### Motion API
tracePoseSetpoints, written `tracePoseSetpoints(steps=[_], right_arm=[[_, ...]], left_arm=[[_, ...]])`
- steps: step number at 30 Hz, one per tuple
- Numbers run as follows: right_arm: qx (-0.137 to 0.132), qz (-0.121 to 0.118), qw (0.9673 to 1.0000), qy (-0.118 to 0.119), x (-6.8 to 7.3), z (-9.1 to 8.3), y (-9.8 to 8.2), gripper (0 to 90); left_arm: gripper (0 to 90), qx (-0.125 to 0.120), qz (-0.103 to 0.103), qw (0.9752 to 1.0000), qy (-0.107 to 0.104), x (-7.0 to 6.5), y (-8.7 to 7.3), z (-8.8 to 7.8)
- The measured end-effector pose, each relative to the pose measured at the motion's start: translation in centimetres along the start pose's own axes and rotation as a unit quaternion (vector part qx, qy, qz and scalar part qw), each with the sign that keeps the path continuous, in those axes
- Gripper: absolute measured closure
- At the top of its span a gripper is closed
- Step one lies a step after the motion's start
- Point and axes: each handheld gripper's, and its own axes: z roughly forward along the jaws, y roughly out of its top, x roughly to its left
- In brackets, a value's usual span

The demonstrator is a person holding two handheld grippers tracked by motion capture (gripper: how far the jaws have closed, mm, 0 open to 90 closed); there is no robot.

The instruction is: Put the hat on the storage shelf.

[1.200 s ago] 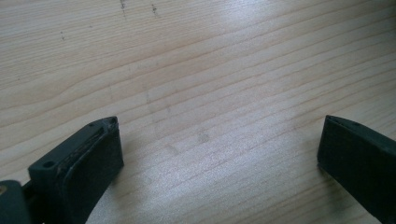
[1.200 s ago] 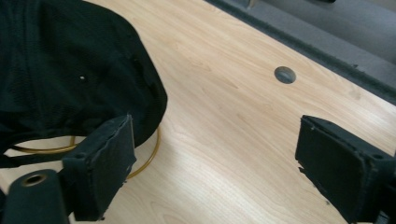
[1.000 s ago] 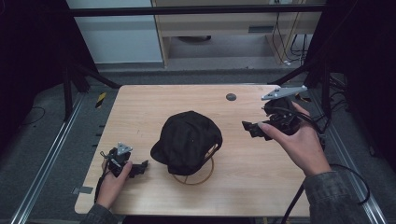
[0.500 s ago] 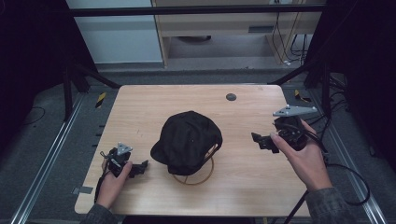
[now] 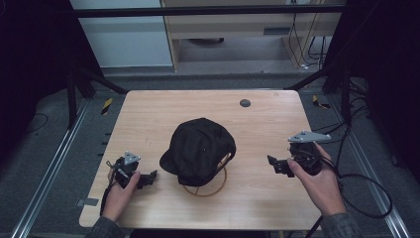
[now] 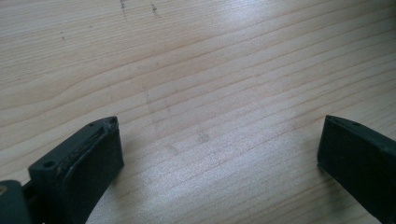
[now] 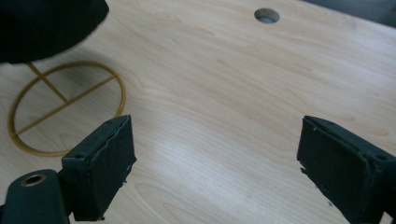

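Wooden table (image 5: 148,119) | black cap (image 5: 200,148) centre | left gripper (image 5: 148,177), right gripper (image 5: 275,165) fingers wide, empty

Pretty dim room overall. Light wooden table (image 5: 148,119) with a small round hole (image 5: 244,103) near its far edge, sitting on grey carpet (image 5: 44,158). Metal floor rails (image 5: 47,171) run along both sides, pale cabinet (image 5: 121,44) far left, cables (image 5: 309,47) far right.
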Motion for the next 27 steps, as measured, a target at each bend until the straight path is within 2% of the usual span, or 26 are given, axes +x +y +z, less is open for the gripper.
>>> tracePoseSetpoints(steps=[6,13,17,23,27], right_arm=[[0.015,0.000,0.9999,0.001,0.6,1.9,-2.2,11.8],[0.038,0.002,0.9991,0.019,1.6,4.6,-5.1,11.8],[0.044,0.001,0.9988,0.021,1.9,5.9,-6.1,11.8],[0.037,0.018,0.9991,0.011,1.9,7.8,-6.9,11.5],[0.026,0.033,0.9991,-0.005,1.6,9.1,-7.4,11.1]], left_arm=[[0.0,0.000,0.000,1.0000,0.000,0.0,0.0,0.0],[0.0,0.000,0.000,1.0000,0.000,0.0,0.0,0.0],[0.0,0.000,0.000,1.0000,0.000,0.0,0.0,0.0],[0.0,0.000,0.000,1.0000,0.000,0.0,0.0,0.0],[0.0,0.000,0.000,1.0000,0.000,0.0,0.0,0.0]])
